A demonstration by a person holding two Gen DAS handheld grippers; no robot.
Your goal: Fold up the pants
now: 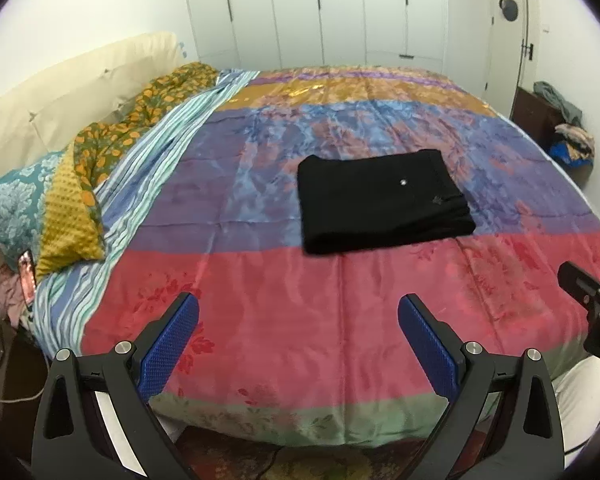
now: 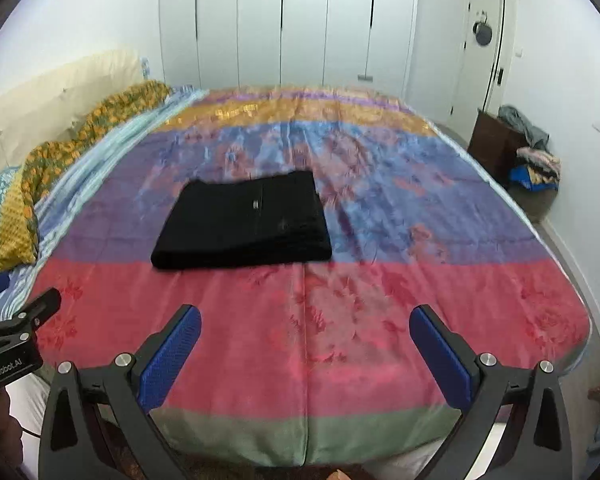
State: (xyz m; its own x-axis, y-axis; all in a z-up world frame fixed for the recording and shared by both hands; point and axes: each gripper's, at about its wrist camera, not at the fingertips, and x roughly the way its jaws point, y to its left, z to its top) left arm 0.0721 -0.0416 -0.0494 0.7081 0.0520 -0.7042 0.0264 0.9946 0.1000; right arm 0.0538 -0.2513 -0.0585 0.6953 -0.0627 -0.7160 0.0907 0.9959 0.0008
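Judging by the neat black pants lying mid-bed, folding looks finished; keep both tongs, left and right, spread, empty and clear of the pile.

folded pants lie mid-bed on bedspread; pillows along left edge; wardrobe behind bed; both claws near front edge.

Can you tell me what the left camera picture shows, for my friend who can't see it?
A black pair of pants, folded into a neat rectangle, lies on a bed with a shiny striped bedspread of red, purple, blue and gold. The left hand-held gripper, with blue padded fingers, is open and empty above the bed's near edge.
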